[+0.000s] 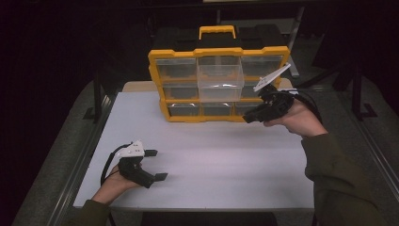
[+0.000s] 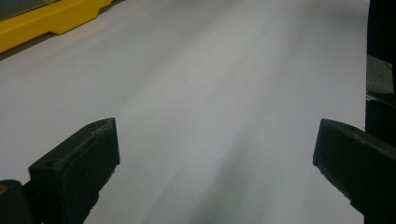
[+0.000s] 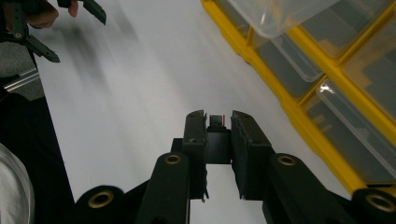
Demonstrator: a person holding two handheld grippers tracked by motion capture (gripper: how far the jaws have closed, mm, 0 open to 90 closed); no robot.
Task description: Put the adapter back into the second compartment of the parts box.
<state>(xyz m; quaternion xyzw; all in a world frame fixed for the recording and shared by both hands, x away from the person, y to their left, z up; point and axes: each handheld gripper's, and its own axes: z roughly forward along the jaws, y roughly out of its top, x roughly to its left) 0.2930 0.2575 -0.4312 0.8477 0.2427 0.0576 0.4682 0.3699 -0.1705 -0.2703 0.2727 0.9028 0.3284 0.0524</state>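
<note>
Clamped between the black fingers [image 3: 247, 140] of the right gripper [image 3: 218, 122] is a small dark block-shaped part [image 3: 217, 122], held just in front of the yellow-framed organizer of clear plastic drawers [image 1: 219, 52]. One drawer [image 1: 220, 75] is pulled out. A slack grip could let the part drop short. Its make is hard to tell. The left gripper [image 1: 155, 165] is held apart, well away.

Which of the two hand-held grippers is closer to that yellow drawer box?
The right. The right gripper is at the yellow drawer box's lower right corner, jaws shut on a small dark part. The left gripper rests open near the table's front edge.
</note>
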